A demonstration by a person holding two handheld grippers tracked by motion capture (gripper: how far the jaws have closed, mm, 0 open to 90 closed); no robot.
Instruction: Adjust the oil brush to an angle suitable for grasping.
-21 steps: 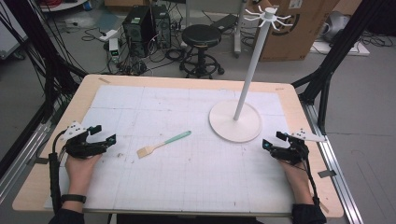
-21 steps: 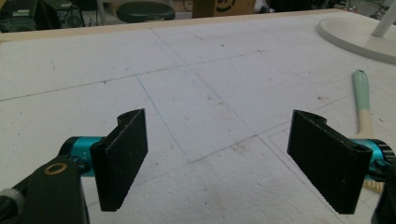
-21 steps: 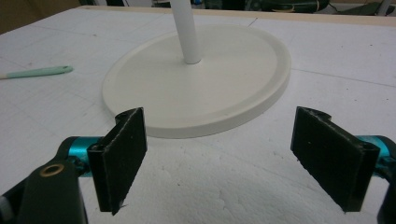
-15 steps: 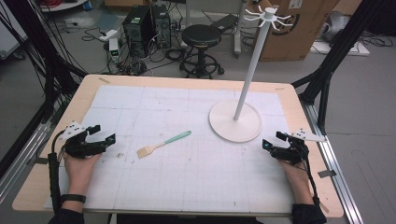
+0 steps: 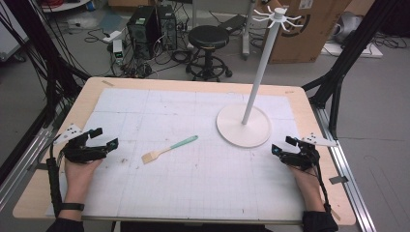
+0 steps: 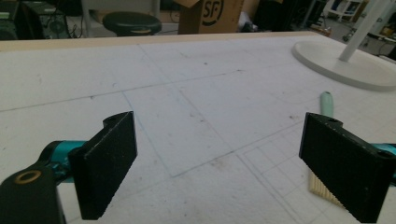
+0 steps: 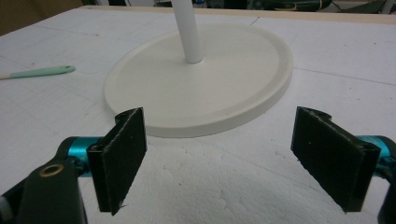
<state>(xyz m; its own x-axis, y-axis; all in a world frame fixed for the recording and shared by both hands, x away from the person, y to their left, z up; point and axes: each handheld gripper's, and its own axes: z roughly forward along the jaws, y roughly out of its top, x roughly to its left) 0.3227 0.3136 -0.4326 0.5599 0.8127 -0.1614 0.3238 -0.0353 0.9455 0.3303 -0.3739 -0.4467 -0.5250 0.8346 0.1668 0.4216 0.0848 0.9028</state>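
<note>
A small brush [image 5: 169, 149] with a mint-green handle and pale bristles lies flat near the middle of the white mat. Its handle tip [image 6: 327, 102] and bristles [image 6: 322, 189] show past the right jaw in the left gripper view, and the handle [image 7: 39, 72] shows at the far left of the right gripper view. A white stand [image 5: 243, 125] with a round base, a tall pole and hooks on top stands right of centre; its base [image 7: 201, 79] lies just ahead of the right gripper. My left gripper [image 5: 105, 137] rests open at the mat's left edge. My right gripper [image 5: 283, 145] rests open at the right.
The wooden table [image 5: 193, 84] carries a white gridded mat [image 5: 193, 188]. Beyond the far edge stand a black stool [image 5: 208, 38], computer towers [image 5: 152, 24] and a cardboard box [image 5: 309, 29]. Black frame legs [image 5: 338, 72] rise at both sides.
</note>
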